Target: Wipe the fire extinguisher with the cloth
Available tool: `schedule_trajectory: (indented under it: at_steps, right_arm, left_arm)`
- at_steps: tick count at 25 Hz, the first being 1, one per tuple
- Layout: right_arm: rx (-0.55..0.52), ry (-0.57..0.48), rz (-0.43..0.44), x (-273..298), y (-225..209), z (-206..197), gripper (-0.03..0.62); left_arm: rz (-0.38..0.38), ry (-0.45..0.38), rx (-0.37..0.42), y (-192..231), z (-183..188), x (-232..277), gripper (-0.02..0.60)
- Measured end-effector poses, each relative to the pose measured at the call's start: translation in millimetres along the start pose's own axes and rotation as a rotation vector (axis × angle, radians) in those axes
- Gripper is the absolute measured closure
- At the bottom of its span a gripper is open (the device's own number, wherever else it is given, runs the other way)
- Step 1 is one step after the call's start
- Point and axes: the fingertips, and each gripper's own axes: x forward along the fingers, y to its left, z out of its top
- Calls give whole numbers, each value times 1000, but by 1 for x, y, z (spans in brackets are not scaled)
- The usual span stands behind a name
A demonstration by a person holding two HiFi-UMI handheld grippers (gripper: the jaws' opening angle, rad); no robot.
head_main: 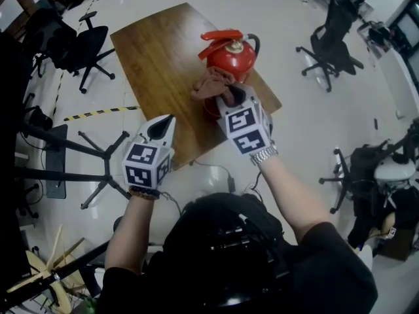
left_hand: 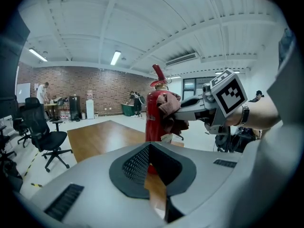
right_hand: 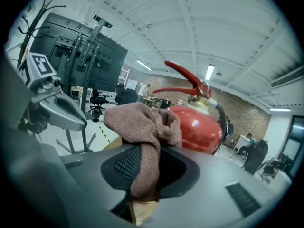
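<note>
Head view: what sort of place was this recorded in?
Most likely an open-plan office or lab workspace: swivel office chairs stand about on a glossy pale floor, a wooden table sits in the open, and the left gripper view shows a brick back wall under strip ceiling lights.

No readable text, labels or numbers anywhere.

1. Floor (head_main: 308, 142): pale, glossy; yellow-and-black tape line (head_main: 98, 113) to the left of the left gripper (head_main: 169, 120).
2. Wooden table (head_main: 157, 57): brown, rectangular, ahead of both grippers.
3. Black swivel chairs: one (head_main: 88, 48) ahead-left of the left gripper, one (head_main: 330, 48) ahead-right of the right gripper (head_main: 233, 95).
4. Brick wall (left_hand: 95, 87): far ahead of the left gripper.
5. Ceiling (left_hand: 118, 23): white, ribbed; strip lights (left_hand: 115, 57) lit.
6. Black panels (right_hand: 80, 56): on a frame, left of the right gripper.
</note>
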Motion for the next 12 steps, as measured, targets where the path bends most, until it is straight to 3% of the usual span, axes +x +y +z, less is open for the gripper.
schedule_trajectory:
  at_steps: [5, 12]
  right_arm:
    - [7, 45, 16, 17, 12, -32, 485]
    - [-14, 28, 6, 22, 15, -37, 487]
  left_arm:
    - [7, 23, -10, 3, -10, -1, 581]
    - [10, 44, -9, 3, -16, 2, 581]
